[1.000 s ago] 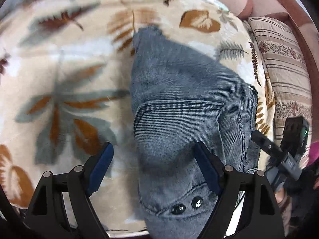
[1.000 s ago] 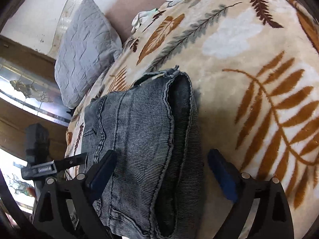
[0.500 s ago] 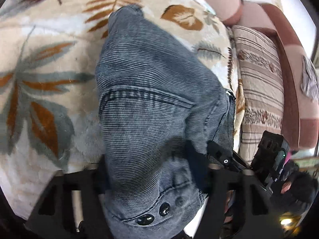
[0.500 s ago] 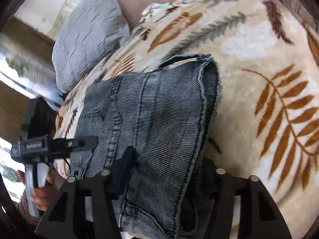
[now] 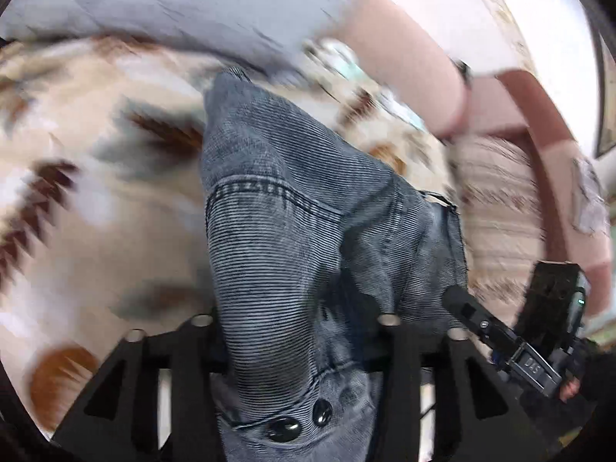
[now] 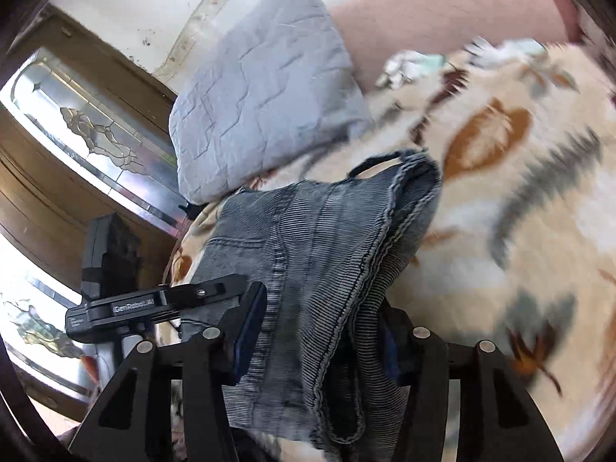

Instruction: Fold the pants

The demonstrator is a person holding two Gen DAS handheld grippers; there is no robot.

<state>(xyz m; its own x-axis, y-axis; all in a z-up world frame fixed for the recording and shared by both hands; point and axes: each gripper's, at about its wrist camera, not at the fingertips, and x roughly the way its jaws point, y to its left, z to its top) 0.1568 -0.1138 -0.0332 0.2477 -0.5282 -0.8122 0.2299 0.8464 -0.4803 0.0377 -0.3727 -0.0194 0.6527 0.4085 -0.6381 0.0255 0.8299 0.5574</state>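
Leaf-print blanket (image 6: 539, 192) spreads over the bed, grey pillow (image 6: 261, 104) at its head, and we've got the folded pants (image 5: 300, 231) bunched between both claws at the near edge. Our left claw (image 5: 296, 331) clamps the buttoned waistband end after easing its jaws a touch wider; our right claw (image 6: 323, 331) pinches the stacked layers, its jaws likewise just loosened slightly. We judge we're lifting the bundle to carry or fold it over. Next, we need both ends level.
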